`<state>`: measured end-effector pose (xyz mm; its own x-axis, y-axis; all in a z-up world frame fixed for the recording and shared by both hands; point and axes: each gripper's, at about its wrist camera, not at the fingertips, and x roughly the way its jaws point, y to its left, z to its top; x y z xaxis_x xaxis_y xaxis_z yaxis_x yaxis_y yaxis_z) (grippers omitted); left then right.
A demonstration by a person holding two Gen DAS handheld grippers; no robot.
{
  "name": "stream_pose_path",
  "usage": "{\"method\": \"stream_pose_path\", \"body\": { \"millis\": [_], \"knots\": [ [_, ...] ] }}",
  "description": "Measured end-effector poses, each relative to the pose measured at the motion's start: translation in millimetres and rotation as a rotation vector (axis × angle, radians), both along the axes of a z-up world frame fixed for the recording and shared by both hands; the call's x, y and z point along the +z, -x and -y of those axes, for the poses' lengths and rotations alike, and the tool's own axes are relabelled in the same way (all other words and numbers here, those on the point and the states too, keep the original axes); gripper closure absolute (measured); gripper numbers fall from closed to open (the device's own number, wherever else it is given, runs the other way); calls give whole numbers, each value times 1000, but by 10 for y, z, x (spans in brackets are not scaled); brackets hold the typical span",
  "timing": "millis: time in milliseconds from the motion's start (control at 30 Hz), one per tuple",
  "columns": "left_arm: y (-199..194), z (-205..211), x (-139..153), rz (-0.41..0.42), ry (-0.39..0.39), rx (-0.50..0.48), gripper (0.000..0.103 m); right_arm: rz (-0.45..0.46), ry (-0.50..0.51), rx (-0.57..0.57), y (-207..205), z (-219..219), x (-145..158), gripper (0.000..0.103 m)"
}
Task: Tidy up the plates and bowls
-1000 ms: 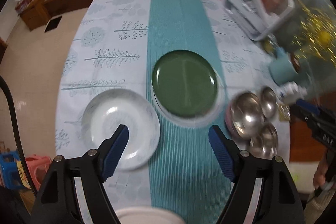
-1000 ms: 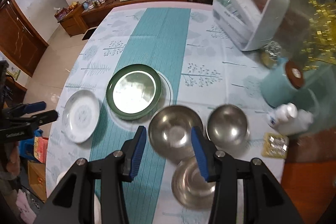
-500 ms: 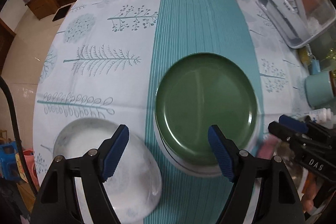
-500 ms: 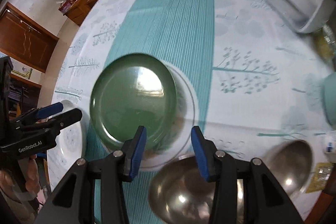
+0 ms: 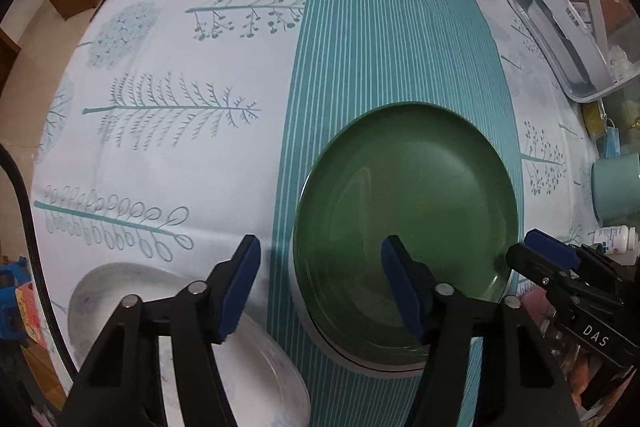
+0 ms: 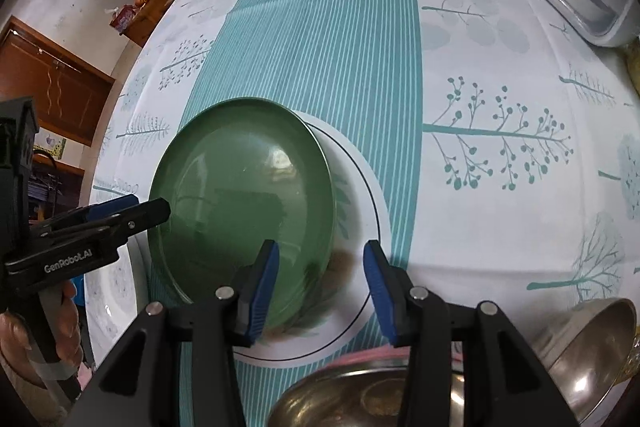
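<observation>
A green plate point(image 5: 404, 203) lies on a larger clear plate with a white rim point(image 6: 360, 187) on the striped runner; it also shows in the right wrist view point(image 6: 240, 195). My left gripper point(image 5: 320, 287) is open, its jaws standing either side of the green plate's near left rim. My right gripper point(image 6: 318, 287) is open, its jaws either side of the green plate's right rim. A white plate point(image 5: 168, 339) lies at the table's near left edge. Steel bowls point(image 6: 352, 399) point(image 6: 592, 351) sit by my right gripper.
A white dish rack point(image 5: 576, 27) stands at the far right of the table. A teal cup point(image 5: 616, 187) and a pill bottle point(image 5: 612, 239) stand at the right edge. The tablecloth point(image 5: 180, 87) with tree prints stretches away to the left.
Both grippers have come down and closer to the green plate from opposite sides. The left jaws have narrowed. The steel bowls have slid to the bottom of the right view.
</observation>
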<state>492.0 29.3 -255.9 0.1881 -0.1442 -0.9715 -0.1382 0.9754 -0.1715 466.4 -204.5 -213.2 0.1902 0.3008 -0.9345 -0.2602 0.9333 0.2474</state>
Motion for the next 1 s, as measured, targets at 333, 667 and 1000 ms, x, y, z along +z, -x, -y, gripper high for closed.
{"method": "stream_pose_path", "body": {
  "millis": [333,667,1000],
  "knots": [
    [-45,-35,-200,-16,48,-26,56,-46,-30,-30,-103,8,-191,67],
    [9,-98,-231,-36,88,-36,85,-57,-49,-40,-110,-19,-250,90],
    [253,-85,233,10,140,-35,88,-19,-81,-54,27,95,101,91]
  ]
}}
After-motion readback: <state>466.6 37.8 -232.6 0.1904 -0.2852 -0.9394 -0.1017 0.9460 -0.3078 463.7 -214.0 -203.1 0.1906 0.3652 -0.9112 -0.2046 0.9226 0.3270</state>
